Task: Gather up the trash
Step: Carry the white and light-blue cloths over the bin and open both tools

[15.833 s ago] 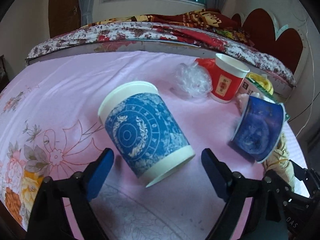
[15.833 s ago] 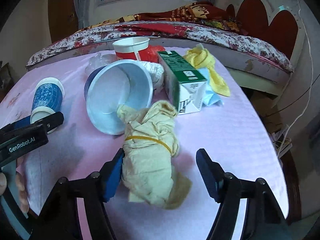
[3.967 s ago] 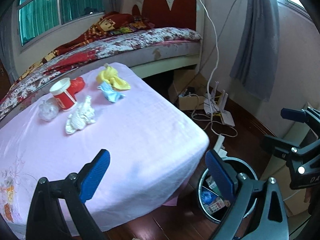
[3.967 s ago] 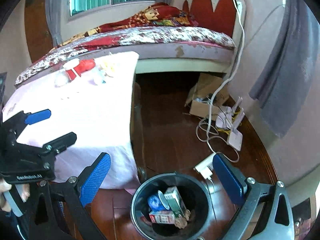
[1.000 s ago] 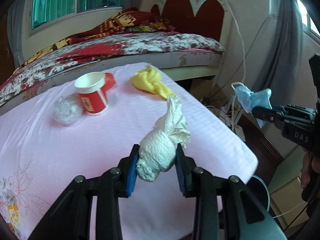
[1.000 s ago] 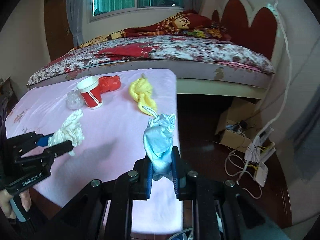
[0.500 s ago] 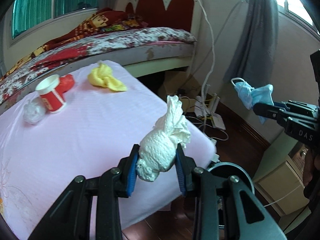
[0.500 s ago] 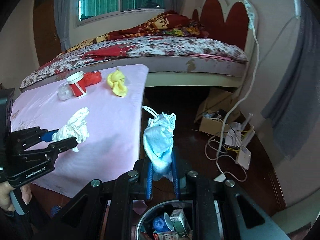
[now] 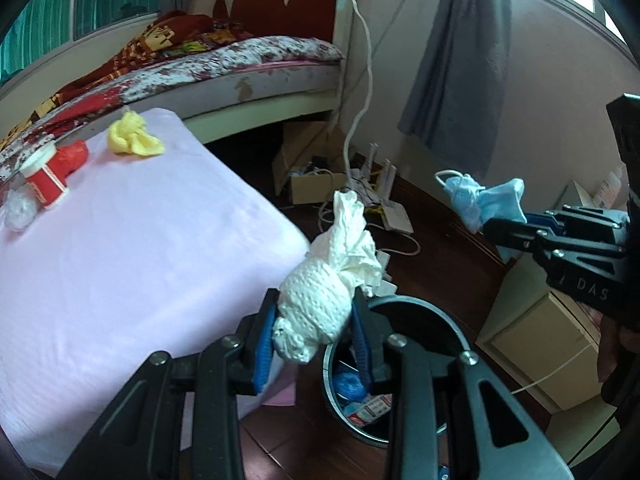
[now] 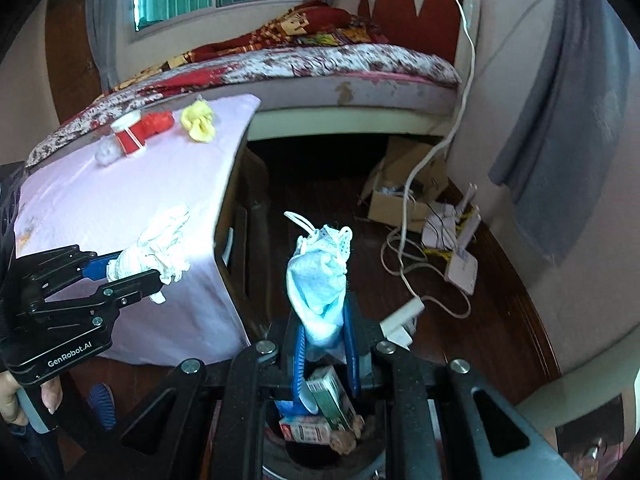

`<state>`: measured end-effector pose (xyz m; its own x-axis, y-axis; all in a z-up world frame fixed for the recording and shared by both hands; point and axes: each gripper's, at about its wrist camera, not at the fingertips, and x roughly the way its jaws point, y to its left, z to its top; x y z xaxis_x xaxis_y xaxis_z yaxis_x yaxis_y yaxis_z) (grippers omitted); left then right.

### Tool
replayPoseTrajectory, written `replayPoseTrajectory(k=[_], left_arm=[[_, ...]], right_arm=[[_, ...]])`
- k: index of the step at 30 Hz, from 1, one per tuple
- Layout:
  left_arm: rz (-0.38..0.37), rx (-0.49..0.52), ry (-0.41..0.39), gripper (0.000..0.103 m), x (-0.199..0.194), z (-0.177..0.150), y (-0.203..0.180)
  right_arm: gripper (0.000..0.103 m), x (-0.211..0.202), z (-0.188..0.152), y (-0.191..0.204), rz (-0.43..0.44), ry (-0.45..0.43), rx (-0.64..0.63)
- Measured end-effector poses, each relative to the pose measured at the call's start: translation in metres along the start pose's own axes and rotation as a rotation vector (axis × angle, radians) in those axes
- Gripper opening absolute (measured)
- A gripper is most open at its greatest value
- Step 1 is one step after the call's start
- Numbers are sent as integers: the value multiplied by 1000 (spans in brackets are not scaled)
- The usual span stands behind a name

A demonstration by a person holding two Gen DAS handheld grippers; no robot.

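I am gripping a crumpled white tissue wad point(image 9: 326, 284) in my left claw point(image 9: 316, 336), the blue pads pressing in on its dimpled, quilted lower lump while a thinner twisted tail is sticking up above the fingertips. My right claw point(image 10: 322, 344) is pinching a pale blue face mask point(image 10: 320, 276) (bunched into a cone, its white ear loop poking out at the top), jaws narrow around the fabric.

Just below and ahead of my left claw the round dark trash bin point(image 9: 436, 312) is sitting on the wooden floor, its rim partly covered by my own finger. Directly under my right claw the same bin is showing a green carton point(image 10: 334, 398) and a small red-and-white box point(image 10: 306, 434); the rest of its contents are hidden behind the claw frame, and I cannot make out the blue item beside the carton.

To the left of both claws the pink-covered table point(image 9: 132, 264) is carrying a yellow cloth point(image 9: 134, 140), a red paper cup point(image 9: 44, 180), something red point(image 9: 74, 156) behind the cup that is too blurred to name, and a clear plastic ball point(image 9: 18, 210) cut off near the picture's edge.
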<state>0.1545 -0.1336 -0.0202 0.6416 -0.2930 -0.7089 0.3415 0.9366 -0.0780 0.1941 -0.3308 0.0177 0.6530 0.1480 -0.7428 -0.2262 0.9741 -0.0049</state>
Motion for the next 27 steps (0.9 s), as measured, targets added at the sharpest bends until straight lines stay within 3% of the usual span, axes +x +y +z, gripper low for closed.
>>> replayPoseTrajectory(k=[14,27], left_arm=[[1,7,62,35,24,-30,-42],[-28,-34,188,35,61,-56,-48]], right_arm=[[18,10,-66,-27,-11,107,29],[18,45,-102,-32,13,225,32]])
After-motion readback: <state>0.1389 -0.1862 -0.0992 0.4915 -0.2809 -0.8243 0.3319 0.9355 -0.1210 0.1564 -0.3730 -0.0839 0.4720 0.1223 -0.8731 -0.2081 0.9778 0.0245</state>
